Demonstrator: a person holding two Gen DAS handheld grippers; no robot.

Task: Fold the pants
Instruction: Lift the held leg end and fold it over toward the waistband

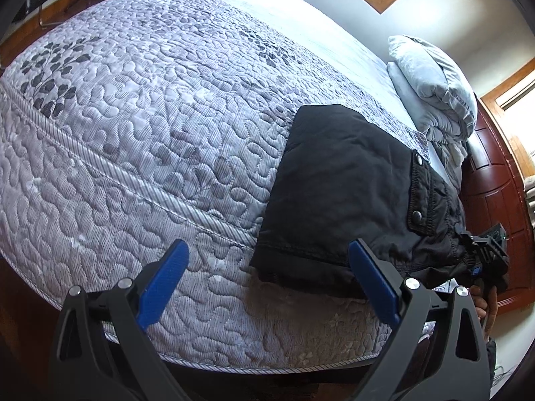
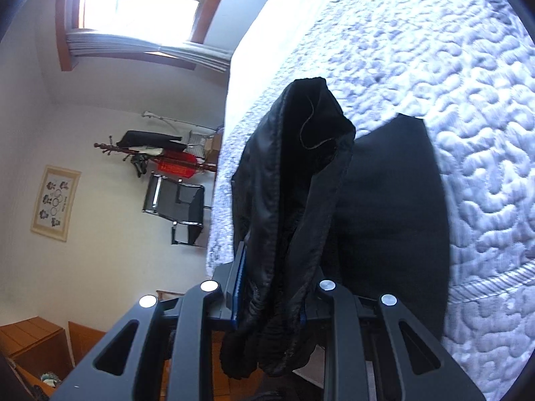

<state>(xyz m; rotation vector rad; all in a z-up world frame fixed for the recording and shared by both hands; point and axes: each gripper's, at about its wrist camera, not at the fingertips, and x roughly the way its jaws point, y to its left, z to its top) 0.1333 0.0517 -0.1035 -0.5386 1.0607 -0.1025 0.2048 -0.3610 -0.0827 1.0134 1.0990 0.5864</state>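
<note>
Sunlit window (image 2: 140, 3), white walls, quilted bed (image 1: 133, 133), folding chair (image 2: 177, 207)

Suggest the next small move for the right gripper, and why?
Probably carry the right gripper over the folded part of the black pants and lay its bunched waistband end there: it is clamped on that end, lifted off the quilted bed, while the left gripper is open and empty.

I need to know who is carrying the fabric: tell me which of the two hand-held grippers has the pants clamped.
The right hand-held gripper: its jaws are shut on a bunched edge of the black pants. The left hand-held gripper stands wide open over the mattress, gripping nothing.
</note>
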